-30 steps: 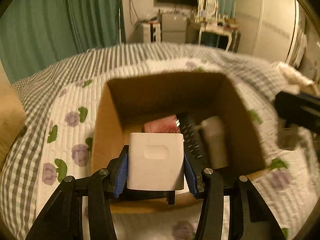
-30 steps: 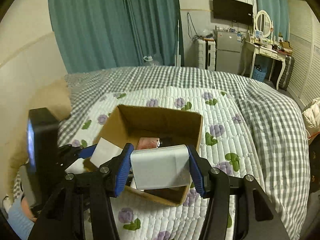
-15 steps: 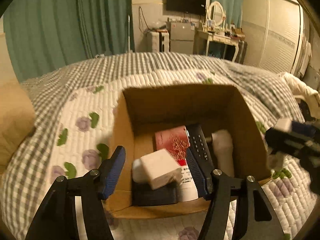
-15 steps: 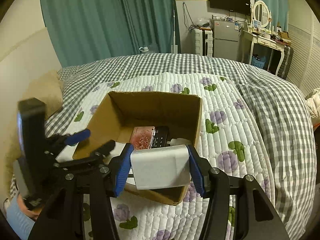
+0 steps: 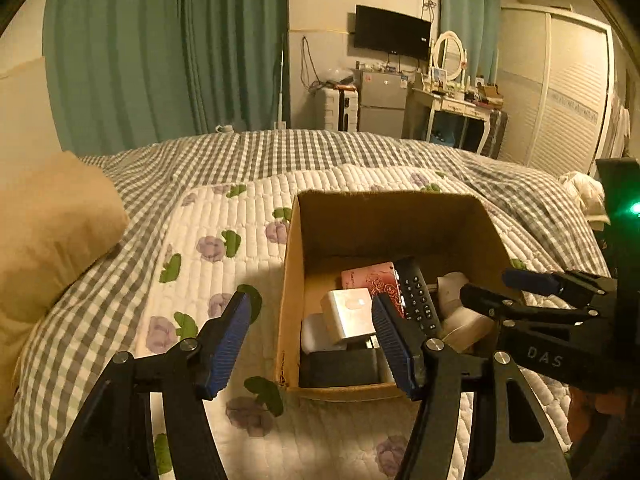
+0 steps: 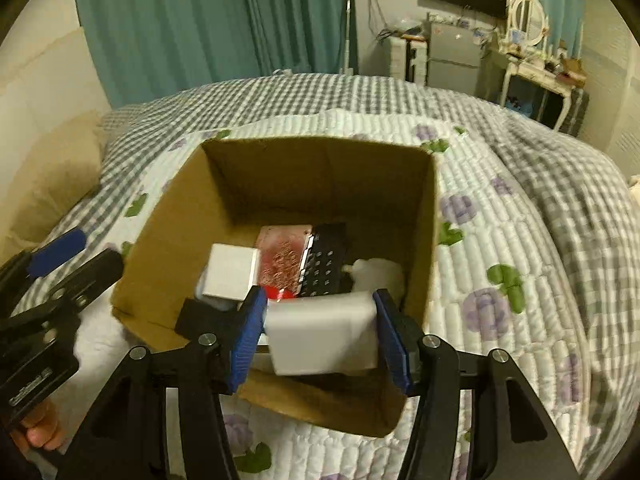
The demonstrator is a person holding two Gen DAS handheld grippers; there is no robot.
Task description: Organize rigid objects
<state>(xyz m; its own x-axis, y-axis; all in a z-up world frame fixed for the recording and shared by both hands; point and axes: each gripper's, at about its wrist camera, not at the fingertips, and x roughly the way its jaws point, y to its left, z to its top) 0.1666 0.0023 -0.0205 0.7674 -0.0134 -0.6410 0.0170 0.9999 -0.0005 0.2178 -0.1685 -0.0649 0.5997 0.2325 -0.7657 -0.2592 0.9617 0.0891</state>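
Since 1 s ago: white plastic cube [image 5: 347,314] released into brown cardboard box [image 6: 224,184]; left gripper [image 5: 310,338] withdrawn, jaws apart, empty. Right gripper [image 6: 320,340] clamped on white rectangular block [image 6: 322,334] over box near edge. Block judged rigid, light, smooth; side-face grip advised.

One cardboard box [image 6: 168,240], three white blocks [image 6: 230,272], one remote [image 6: 324,260].

Checked bedspread [image 5: 320,152], tan pillow [image 5: 52,232] (left), teal curtains [image 5: 160,60]
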